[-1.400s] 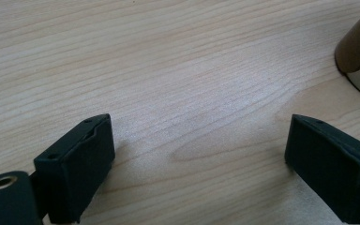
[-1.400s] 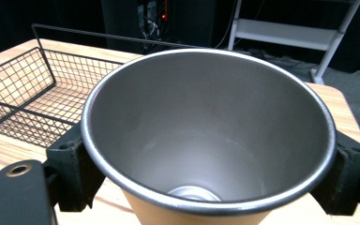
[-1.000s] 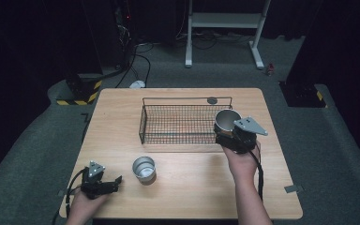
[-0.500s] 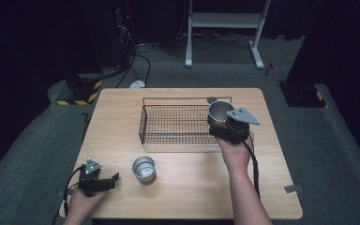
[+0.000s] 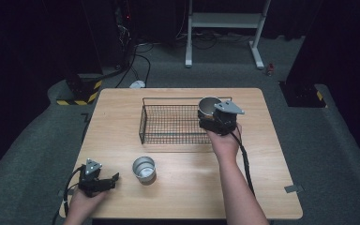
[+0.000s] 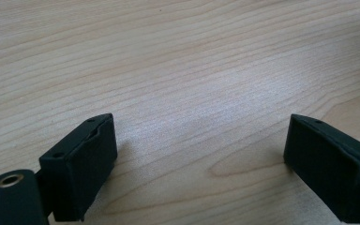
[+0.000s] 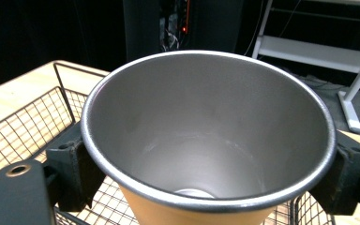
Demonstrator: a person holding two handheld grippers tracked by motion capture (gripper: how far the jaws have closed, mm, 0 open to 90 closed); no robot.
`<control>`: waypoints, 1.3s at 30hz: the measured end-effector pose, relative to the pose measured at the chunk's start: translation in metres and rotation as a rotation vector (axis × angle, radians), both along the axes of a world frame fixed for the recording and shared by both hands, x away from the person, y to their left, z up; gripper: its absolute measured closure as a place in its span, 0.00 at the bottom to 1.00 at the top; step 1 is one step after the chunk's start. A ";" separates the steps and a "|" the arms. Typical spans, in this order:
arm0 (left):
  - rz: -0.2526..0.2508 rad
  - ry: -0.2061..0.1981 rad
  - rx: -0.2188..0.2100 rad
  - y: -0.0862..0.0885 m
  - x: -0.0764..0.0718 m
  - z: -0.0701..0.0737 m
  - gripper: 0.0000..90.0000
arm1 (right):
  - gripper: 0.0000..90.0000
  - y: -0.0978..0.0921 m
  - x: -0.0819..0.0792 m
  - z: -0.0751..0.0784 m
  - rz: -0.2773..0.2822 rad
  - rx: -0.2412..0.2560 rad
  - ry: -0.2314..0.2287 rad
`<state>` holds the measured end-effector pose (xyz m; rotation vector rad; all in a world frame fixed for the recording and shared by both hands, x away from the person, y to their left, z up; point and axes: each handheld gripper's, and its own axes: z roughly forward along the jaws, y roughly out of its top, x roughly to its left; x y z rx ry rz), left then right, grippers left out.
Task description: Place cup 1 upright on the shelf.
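Cup (image 5: 209, 107) over basket — right hand carrying.
Right gripper (image 5: 214, 123) clamps cup upright above wire basket (image 5: 168, 123) corner; left gripper (image 5: 104, 182) idle, jaws apart.

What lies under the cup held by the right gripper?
Under the cup lies the wire basket, its mesh visible around it. The cup covers the part of the basket floor directly below.
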<state>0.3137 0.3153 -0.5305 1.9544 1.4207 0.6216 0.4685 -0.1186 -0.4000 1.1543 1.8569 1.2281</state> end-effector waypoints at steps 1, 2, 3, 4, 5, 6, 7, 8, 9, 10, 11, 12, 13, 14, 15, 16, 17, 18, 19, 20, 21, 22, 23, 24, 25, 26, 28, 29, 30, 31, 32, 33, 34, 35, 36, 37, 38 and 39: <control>-0.004 -0.001 0.007 0.000 0.000 0.000 0.11 | 0.15 0.001 0.002 -0.001 0.000 -0.006 0.003; -0.004 -0.001 0.007 0.000 0.000 0.000 0.11 | 0.15 0.003 0.004 -0.001 0.001 -0.010 0.006; -0.003 -0.001 0.007 0.000 0.000 0.000 0.11 | 0.15 0.004 0.006 -0.002 -0.002 -0.012 0.008; -0.003 -0.001 0.007 0.000 0.000 0.000 0.11 | 0.15 0.006 0.008 -0.003 0.001 -0.017 0.008; -0.004 -0.001 0.006 0.000 0.000 0.000 0.11 | 0.15 0.007 0.009 -0.004 0.003 -0.018 0.008; -0.004 -0.001 0.006 0.000 0.000 0.000 0.11 | 0.15 0.009 0.011 -0.004 0.000 -0.019 0.012; -0.004 -0.001 0.006 0.000 0.000 0.000 0.11 | 0.15 0.009 0.011 -0.004 0.000 -0.019 0.012; -0.001 0.002 -0.001 0.000 0.000 0.000 0.11 | 0.15 0.011 0.014 -0.006 -0.002 -0.020 0.009; 0.000 0.000 0.000 0.000 0.000 0.000 0.11 | 0.15 0.012 0.015 -0.006 -0.006 -0.011 0.013; 0.000 0.000 0.000 0.000 0.000 0.000 0.11 | 0.15 0.012 0.015 -0.006 -0.006 -0.011 0.013; 0.000 0.000 0.000 0.000 0.000 0.000 0.11 | 0.15 0.013 0.018 -0.008 -0.008 -0.006 0.016; 0.000 0.000 0.000 0.000 0.000 0.000 0.11 | 0.15 0.015 0.020 -0.009 -0.010 -0.012 0.024; 0.000 0.000 0.000 0.000 0.000 0.000 0.11 | 0.15 0.016 0.022 -0.009 -0.011 -0.025 0.033; 0.000 0.000 0.000 0.000 0.000 0.000 0.11 | 0.15 0.016 0.022 -0.009 -0.011 -0.025 0.033; 0.000 0.000 0.000 0.000 0.000 0.000 0.11 | 0.15 0.017 0.024 -0.010 -0.008 -0.033 0.038; 0.000 0.000 0.000 0.000 0.000 0.000 0.11 | 0.15 0.018 0.028 -0.010 -0.011 -0.040 0.048; 0.000 0.000 0.000 0.000 0.000 0.000 0.11 | 0.15 0.018 0.028 -0.010 -0.011 -0.040 0.048; 0.000 0.000 0.000 0.000 0.000 0.000 0.11 | 0.15 0.018 0.029 -0.010 -0.013 -0.045 0.047; 0.000 0.000 0.000 0.000 0.000 0.000 0.11 | 0.15 0.019 0.032 -0.010 -0.022 -0.048 0.052; 0.000 0.000 0.000 0.000 0.000 0.000 0.11 | 0.15 0.018 0.033 -0.010 -0.024 -0.042 0.053; 0.000 0.000 0.000 0.000 0.000 0.000 0.11 | 0.15 0.018 0.033 -0.010 -0.024 -0.042 0.053; 0.000 0.000 0.000 0.000 0.000 0.000 0.11 | 0.15 0.017 0.035 -0.012 -0.034 -0.034 0.063; 0.000 0.000 0.000 0.000 0.000 0.000 0.11 | 0.15 0.017 0.035 -0.012 -0.034 -0.034 0.063; 0.000 0.000 0.000 0.000 0.000 0.000 0.11 | 0.15 0.016 0.036 -0.014 -0.040 -0.040 0.069; 0.000 0.000 0.000 0.000 0.000 0.000 0.11 | 0.15 0.016 0.039 -0.018 -0.048 -0.052 0.091; 0.000 0.000 0.000 0.000 0.000 0.000 0.11 | 0.15 0.016 0.040 -0.019 -0.047 -0.056 0.096; 0.000 0.000 0.000 0.000 0.000 0.000 0.11 | 0.15 0.015 0.041 -0.022 -0.050 -0.058 0.114; 0.000 0.000 0.000 0.000 0.000 0.000 0.11 | 0.15 0.015 0.042 -0.023 -0.051 -0.059 0.118; 0.000 0.000 0.000 0.000 0.000 0.000 0.11 | 0.15 0.015 0.042 -0.025 -0.051 -0.065 0.124; 0.000 0.000 0.000 0.000 0.000 0.000 0.11 | 0.15 0.016 0.043 -0.026 -0.052 -0.063 0.131; 0.000 0.000 0.000 0.000 0.000 0.000 0.11 | 0.15 0.016 0.043 -0.026 -0.052 -0.063 0.131; 0.000 0.000 0.000 0.000 0.000 0.000 0.11 | 0.15 0.016 0.043 -0.029 -0.051 -0.062 0.137; 0.000 0.000 0.000 0.000 0.000 0.000 0.11 | 0.15 0.016 0.043 -0.029 -0.051 -0.062 0.137; 0.000 0.000 0.000 0.000 0.000 0.000 0.11 | 0.15 0.016 0.043 -0.030 -0.050 -0.064 0.137; 0.000 0.000 0.000 0.000 0.000 0.000 0.11 | 0.15 0.017 0.044 -0.033 -0.051 -0.060 0.147; 0.000 0.000 0.000 0.000 0.000 0.000 0.11 | 0.15 0.017 0.044 -0.034 -0.052 -0.059 0.152; 0.000 0.000 0.001 0.000 0.000 0.000 0.11 | 0.15 0.017 0.044 -0.036 -0.052 -0.061 0.155; 0.000 0.000 0.000 0.000 0.000 0.000 0.11 | 0.15 0.017 0.044 -0.037 -0.052 -0.062 0.157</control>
